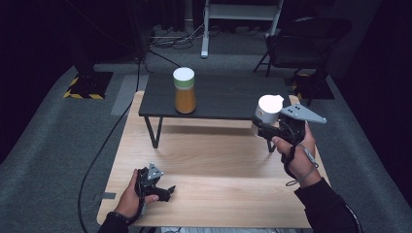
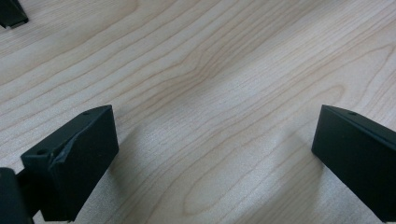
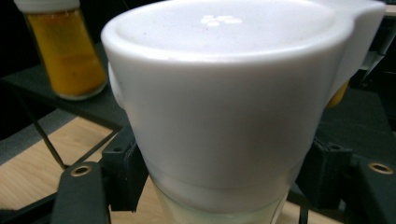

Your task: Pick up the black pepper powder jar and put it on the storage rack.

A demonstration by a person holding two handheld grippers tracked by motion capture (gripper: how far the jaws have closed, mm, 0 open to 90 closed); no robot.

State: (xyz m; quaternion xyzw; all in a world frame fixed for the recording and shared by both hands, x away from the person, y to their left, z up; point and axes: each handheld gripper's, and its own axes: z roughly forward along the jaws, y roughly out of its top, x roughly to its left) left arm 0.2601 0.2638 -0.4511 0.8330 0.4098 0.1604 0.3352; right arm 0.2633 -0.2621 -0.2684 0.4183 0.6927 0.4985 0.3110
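My right gripper is shut on a white-capped bottle, held upright in the air by the right end of a low black shelf. In the right gripper view the bottle's wide white cap looms close, with a black jaw pressed on each side of the body below it. A second bottle with orange contents and a white cap stands on the shelf's left part, also seen as an orange bottle far left. My left gripper rests low on the wooden table, open, with bare wood between its jaws.
The black shelf stands on thin metal legs over the back of the table. Grey carpet surrounds the table. A black chair and a white frame stand behind it. A cable trails along the floor at left.
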